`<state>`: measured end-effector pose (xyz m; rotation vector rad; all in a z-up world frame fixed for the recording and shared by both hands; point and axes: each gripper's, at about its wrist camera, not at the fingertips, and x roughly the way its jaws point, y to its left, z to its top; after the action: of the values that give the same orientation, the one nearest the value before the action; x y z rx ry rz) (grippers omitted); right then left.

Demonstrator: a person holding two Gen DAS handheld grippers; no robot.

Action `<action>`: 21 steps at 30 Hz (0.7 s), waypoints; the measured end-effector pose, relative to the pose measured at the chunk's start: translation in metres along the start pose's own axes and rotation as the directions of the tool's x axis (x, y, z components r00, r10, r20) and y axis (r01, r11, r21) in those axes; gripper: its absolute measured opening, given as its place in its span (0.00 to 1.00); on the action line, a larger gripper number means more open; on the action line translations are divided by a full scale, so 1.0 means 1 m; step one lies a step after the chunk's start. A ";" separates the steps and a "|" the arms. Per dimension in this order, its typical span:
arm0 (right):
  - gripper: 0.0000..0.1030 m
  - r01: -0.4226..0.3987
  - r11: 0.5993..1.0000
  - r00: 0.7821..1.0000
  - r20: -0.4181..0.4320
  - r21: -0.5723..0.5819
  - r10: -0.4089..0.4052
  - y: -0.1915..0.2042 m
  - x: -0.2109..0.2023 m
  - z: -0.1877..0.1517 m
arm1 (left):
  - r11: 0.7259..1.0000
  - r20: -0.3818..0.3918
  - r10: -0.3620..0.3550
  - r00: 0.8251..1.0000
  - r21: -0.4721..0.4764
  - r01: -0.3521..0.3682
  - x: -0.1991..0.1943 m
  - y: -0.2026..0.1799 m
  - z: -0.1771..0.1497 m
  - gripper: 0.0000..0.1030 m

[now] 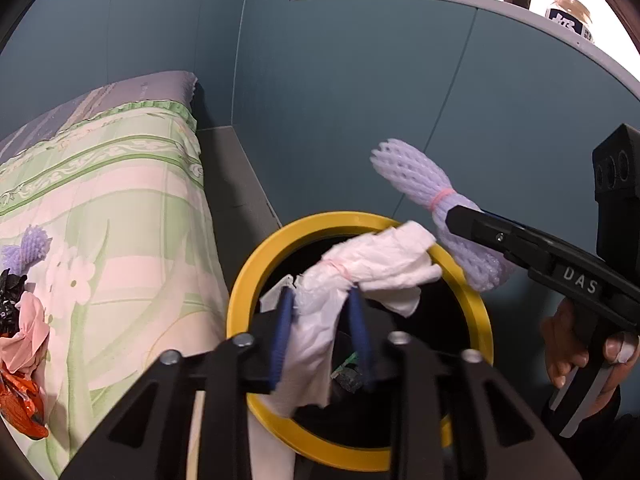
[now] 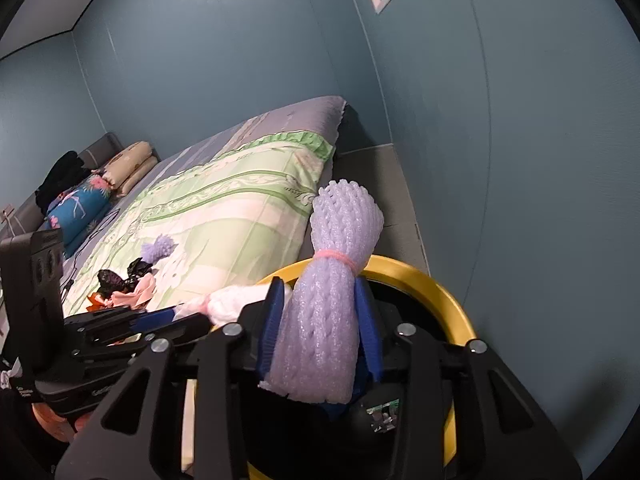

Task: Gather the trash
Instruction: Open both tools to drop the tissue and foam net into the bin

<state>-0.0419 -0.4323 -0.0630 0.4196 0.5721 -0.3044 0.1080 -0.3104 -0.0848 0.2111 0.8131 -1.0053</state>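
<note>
My left gripper (image 1: 320,312) is shut on a white plastic bag bundle (image 1: 372,268) tied with a pink band, held over the yellow-rimmed bin (image 1: 248,280). My right gripper (image 2: 318,312) is shut on a purple foam net bundle (image 2: 332,280) with a pink band, also above the bin's yellow rim (image 2: 440,288). In the left wrist view the right gripper (image 1: 452,216) and its foam net (image 1: 416,184) hang at the bin's right. More trash lies on the bed: a purple foam net (image 1: 28,244), black bag (image 1: 10,300), pink wrapper (image 1: 28,332) and orange wrapper (image 1: 20,404).
The bed with a green floral quilt (image 2: 224,216) stands left of the bin, pillows (image 2: 128,164) at its far end. A teal wall (image 1: 360,100) is behind the bin, a jar (image 1: 568,16) on its ledge. A dark step (image 1: 236,184) runs between bed and wall.
</note>
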 end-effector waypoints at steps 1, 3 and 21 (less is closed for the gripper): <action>0.36 0.004 1.000 1.000 0.003 0.007 -0.004 -0.002 0.000 0.001 | 1.000 0.007 -0.003 1.000 -0.006 0.003 -0.002 0.001 0.000 0.38; 0.46 0.000 1.000 1.000 0.009 0.022 0.000 -0.006 -0.001 0.001 | 1.000 0.020 0.000 1.000 -0.016 0.000 -0.005 0.003 0.000 0.48; 0.61 -0.064 0.998 0.991 0.116 -0.022 0.067 0.013 -0.018 0.008 | 0.987 0.114 0.122 0.986 -0.115 -0.109 -0.055 0.052 0.006 0.78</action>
<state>-0.0478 -0.4219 -0.0433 0.3991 0.4457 -0.2587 0.1388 -0.2482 -0.0525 0.1019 0.7341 -0.8535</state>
